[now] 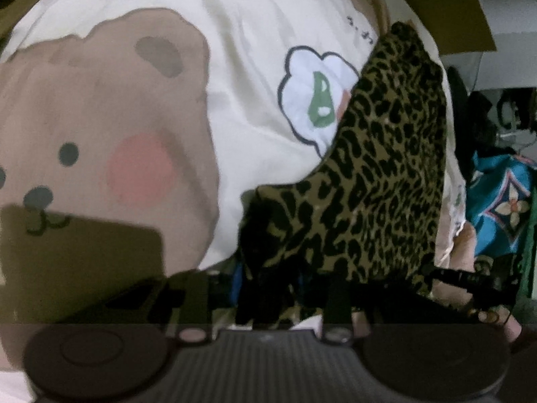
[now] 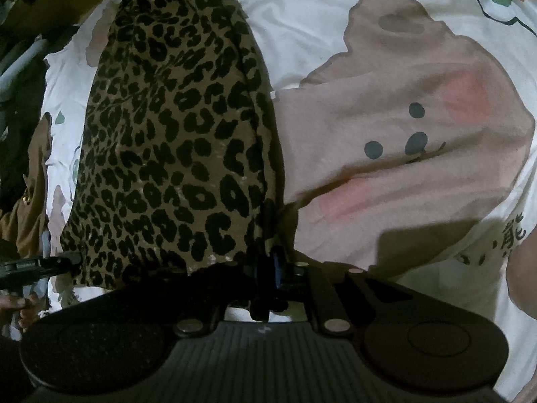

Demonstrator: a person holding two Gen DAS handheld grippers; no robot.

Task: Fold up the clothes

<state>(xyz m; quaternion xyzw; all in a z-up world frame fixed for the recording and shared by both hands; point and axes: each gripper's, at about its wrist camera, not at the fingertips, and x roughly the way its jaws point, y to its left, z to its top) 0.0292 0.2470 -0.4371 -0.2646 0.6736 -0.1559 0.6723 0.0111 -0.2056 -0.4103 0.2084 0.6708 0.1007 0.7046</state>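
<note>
A: Tools? Status.
B: Right tool (image 2: 268, 265) pinched tight on leopard-print garment (image 2: 174, 141) edge. Left tool (image 1: 268, 288) too dark, can't tell; garment (image 1: 369, 174) hangs at its tips.
A: Surface?
B: Bed sheet (image 2: 335, 33), cream, bear print (image 2: 419, 127). Blue patterned cloth (image 1: 503, 201) beside it.
A: Text?
B: Small dark characters (image 2: 510, 235), unreadable.

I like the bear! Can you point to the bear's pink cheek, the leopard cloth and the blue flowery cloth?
Bear's pink cheek (image 1: 141, 168): left wrist view, cheek's middle.
Leopard cloth (image 2: 174, 127): right wrist view, its spotted middle.
Blue flowery cloth (image 1: 503, 201): left wrist view, its flower.
</note>
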